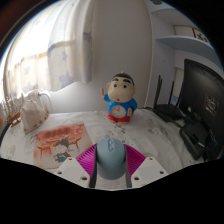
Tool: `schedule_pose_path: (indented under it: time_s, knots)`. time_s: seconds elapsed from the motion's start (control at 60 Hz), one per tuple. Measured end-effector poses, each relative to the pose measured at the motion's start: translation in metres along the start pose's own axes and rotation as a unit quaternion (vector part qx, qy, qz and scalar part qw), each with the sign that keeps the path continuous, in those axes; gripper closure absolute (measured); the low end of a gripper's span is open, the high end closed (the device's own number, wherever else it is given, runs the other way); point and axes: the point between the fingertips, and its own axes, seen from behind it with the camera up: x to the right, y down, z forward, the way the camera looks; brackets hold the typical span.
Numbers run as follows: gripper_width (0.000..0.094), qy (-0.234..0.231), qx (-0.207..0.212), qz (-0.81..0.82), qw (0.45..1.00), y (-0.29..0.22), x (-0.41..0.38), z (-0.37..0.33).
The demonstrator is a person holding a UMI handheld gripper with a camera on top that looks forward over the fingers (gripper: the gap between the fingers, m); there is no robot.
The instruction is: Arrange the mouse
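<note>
Gripper first: its two white fingers reach forward over the table, their magenta pads angled inward, and a grey mouse sits between them. Both pads appear to press against the sides of the mouse, so the fingers look clamped on it, though the contact on the right side is hard to make out.

Beyond them, the white table carries everything else. A dark monitor stands at the right side, with black cables and a dark stand near its foot. A pale wall with a door or cabinet panel rises behind the table.

Left of the fingers lies a flat printed sheet in orange and red tones, just beside the left finger. Past that sheet, near the table's far left, stands a small white kettle-like thing; its exact kind is unclear.

Straight ahead of the mouse, well apart from it, a cartoon figurine in blue stands upright.
</note>
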Motion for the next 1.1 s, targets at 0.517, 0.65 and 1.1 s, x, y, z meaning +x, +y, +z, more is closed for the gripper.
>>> schedule_pose_path:
  time_s: [0.517, 0.65, 1.1]
  knots:
    - [0.0484, -0.074, -0.054, 0.009, 0.996, 0.031, -0.206, 0.088]
    - [0.0157, -0.043, -0.065, -0.014, 0.997, 0.033, -0.199, 0.084]
    - [0.0082, -0.017, -0.141, 0.027, 0.990, -0.010, -0.148, -0.216]
